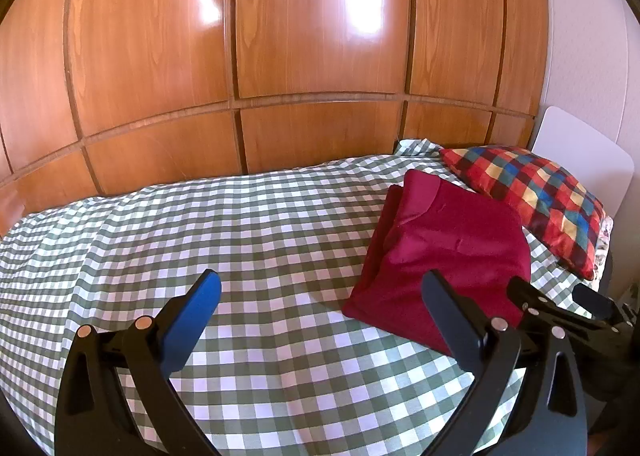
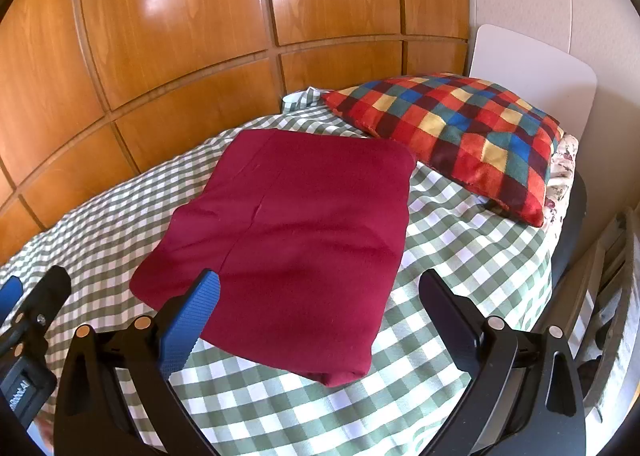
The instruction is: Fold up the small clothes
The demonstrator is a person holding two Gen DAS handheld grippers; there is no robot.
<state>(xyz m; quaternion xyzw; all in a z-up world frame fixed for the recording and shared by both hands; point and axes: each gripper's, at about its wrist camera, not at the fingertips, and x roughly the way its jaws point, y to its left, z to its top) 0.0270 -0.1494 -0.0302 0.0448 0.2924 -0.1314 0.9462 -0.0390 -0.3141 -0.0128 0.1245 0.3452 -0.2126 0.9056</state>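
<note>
A dark red garment (image 1: 448, 256) (image 2: 288, 240) lies folded into a flat rectangle on the green-and-white checked bedcover (image 1: 240, 232) (image 2: 460, 256), toward the pillow end. My left gripper (image 1: 320, 292) hovers open above the bare cover, just left of the garment's near corner, nothing between its fingers. My right gripper (image 2: 320, 292) hangs open over the garment's near edge without touching it. The right gripper's black frame shows at the right edge of the left wrist view, and the left gripper's frame at the left edge of the right wrist view.
A multicoloured checked cushion (image 1: 532, 200) (image 2: 452, 136) rests beyond the garment against a white headboard (image 2: 532, 64). Glossy wooden wardrobe doors (image 1: 280, 36) run along the far side of the bed. The bed's right edge drops off near a radiator (image 2: 616, 276).
</note>
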